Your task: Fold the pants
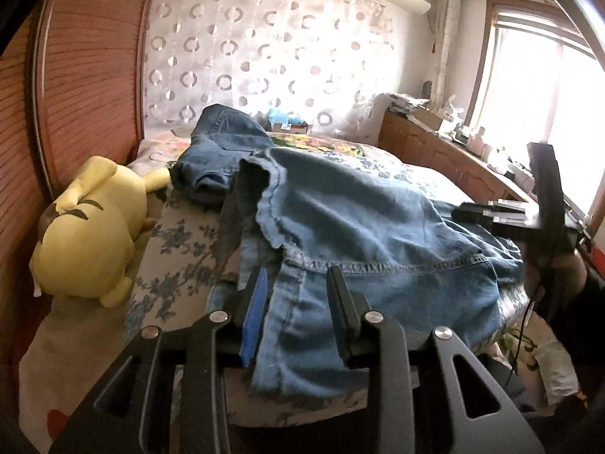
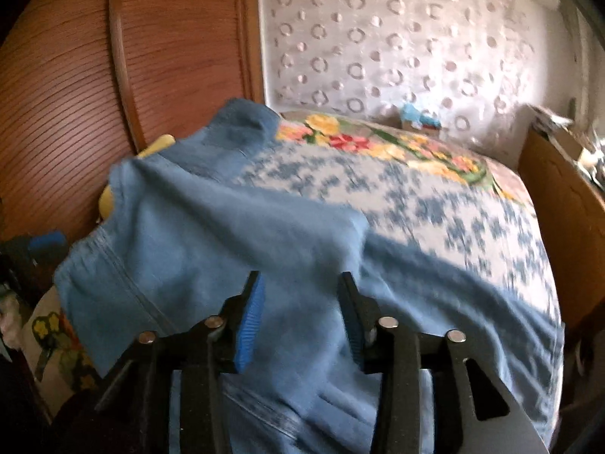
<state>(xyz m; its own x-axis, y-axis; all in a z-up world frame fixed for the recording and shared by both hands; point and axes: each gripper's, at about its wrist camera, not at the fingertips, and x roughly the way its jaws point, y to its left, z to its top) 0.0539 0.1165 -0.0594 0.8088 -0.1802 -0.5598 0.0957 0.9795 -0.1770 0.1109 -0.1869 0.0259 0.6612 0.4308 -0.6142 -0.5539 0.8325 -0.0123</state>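
Note:
Blue denim pants [image 1: 351, 219] lie partly folded on the flowered bed [image 1: 181, 249], a leg end bunched up at the far side [image 1: 223, 140]. My left gripper [image 1: 298, 283] is open, its jaws spread over the hem at the pants' near edge, holding nothing. In the right wrist view the pants [image 2: 234, 234] spread under my right gripper [image 2: 300, 295], which is open with denim between and below its blue-padded jaws. The view is blurred. The right gripper also shows in the left wrist view [image 1: 487, 212] at the pants' right side.
A yellow plush toy [image 1: 90, 227] lies at the bed's left side against the wooden wardrobe [image 1: 83, 75]. A wooden cabinet [image 1: 446, 155] with clutter runs along the right under the window. A small box [image 1: 287, 123] sits at the bed's far end.

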